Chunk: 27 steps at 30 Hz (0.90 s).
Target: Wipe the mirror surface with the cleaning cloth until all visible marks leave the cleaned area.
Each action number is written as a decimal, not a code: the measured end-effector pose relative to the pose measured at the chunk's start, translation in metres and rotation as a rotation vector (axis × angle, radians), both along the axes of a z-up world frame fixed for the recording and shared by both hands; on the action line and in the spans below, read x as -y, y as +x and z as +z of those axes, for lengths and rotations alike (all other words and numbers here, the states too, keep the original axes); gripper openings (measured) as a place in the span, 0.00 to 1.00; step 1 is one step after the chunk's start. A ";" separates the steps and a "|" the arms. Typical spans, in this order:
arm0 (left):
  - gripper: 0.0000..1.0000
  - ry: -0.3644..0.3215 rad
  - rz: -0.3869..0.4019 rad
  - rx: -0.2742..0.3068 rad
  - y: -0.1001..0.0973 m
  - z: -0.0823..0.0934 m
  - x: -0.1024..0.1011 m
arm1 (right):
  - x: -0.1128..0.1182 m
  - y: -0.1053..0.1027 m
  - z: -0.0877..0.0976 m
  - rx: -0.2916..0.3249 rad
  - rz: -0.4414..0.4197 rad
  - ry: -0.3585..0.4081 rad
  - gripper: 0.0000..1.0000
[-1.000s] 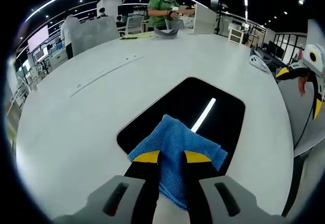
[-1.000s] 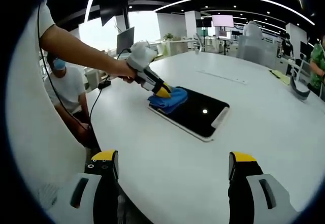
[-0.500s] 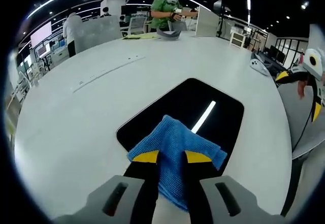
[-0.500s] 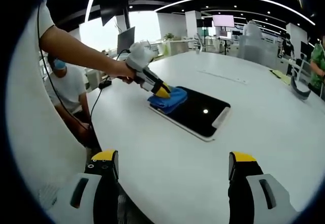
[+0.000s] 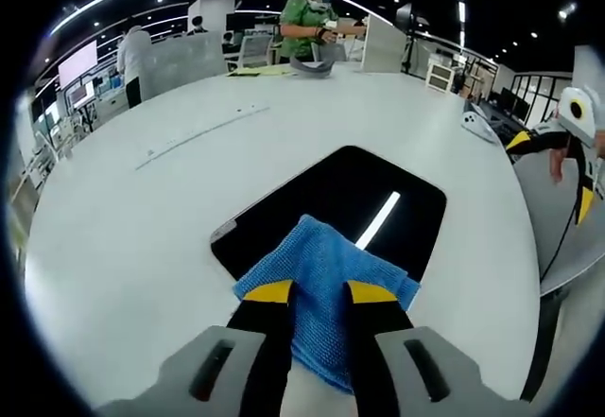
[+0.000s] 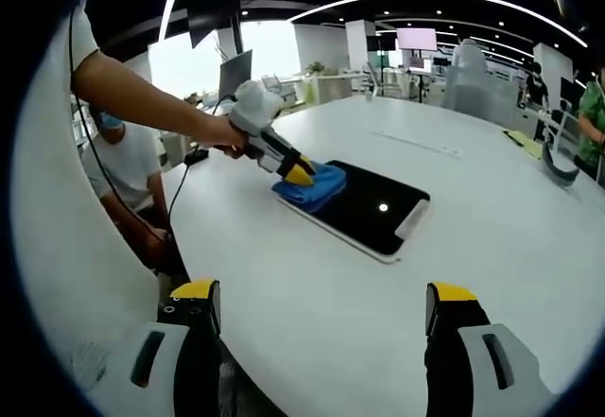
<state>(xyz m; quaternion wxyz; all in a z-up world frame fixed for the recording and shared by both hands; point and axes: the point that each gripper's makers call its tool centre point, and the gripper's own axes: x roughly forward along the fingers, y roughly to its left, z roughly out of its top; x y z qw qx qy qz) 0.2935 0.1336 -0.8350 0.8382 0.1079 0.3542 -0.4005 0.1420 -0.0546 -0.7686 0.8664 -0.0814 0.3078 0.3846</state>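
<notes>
A dark rectangular mirror [image 5: 350, 204] lies flat on the white table [image 5: 142, 218], reflecting a ceiling light strip. A blue cleaning cloth [image 5: 321, 270] rests on the mirror's near end, and my left gripper [image 5: 319, 292] is shut on it, pressing it onto the glass. In the right gripper view the same mirror [image 6: 373, 211] lies mid-table with the cloth [image 6: 307, 188] at its left end under the left gripper [image 6: 301, 175], held by a person's hand. My right gripper [image 6: 321, 308] stands open well short of the mirror, nothing between its jaws.
A seated person [image 6: 118, 176] is beyond the table's left edge in the right gripper view. A person in green [image 5: 304, 20] stands at the far side by grey objects [image 5: 312, 60]. A dark curved item [image 6: 558, 169] lies at the far right.
The left gripper has drawn the cloth slightly back toward the mirror's near end, uncovering a bit more of the glass. The right gripper has stayed put.
</notes>
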 end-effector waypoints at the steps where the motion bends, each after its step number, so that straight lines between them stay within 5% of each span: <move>1: 0.19 0.000 -0.001 0.001 0.000 0.000 0.000 | 0.000 0.000 0.000 0.001 -0.001 0.000 0.89; 27: 0.19 -0.012 -0.016 0.004 -0.016 -0.002 0.000 | 0.003 0.002 0.001 0.002 -0.012 0.008 0.89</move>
